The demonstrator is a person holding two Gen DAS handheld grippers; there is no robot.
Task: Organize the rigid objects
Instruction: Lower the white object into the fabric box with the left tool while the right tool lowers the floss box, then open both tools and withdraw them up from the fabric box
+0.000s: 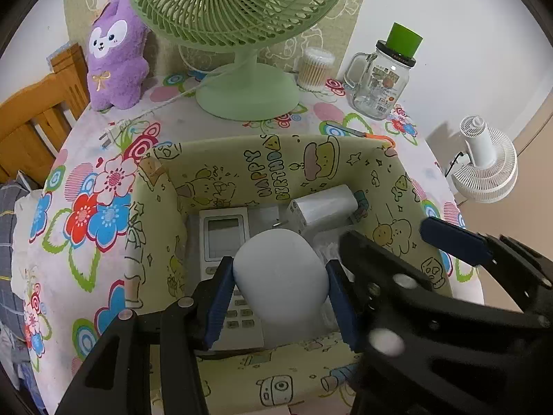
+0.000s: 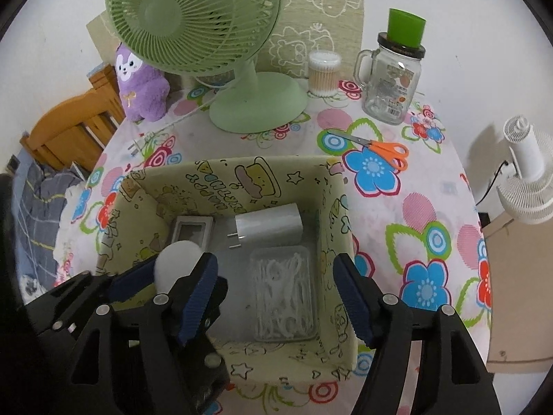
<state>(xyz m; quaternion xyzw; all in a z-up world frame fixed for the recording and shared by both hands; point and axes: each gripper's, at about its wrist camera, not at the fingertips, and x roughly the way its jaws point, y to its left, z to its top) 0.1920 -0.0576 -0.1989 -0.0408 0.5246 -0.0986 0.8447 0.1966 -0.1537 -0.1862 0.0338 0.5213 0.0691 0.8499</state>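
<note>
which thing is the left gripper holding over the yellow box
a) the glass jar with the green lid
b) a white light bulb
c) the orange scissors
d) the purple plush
b) the left gripper has its blue pads closed against a white light bulb above the yellow box, while the orange scissors, glass jar and purple plush sit untouched on the table.

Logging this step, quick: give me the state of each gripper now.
Left gripper: shut on the white bulb, over the patterned box.
Right gripper: open, holding nothing.
</note>
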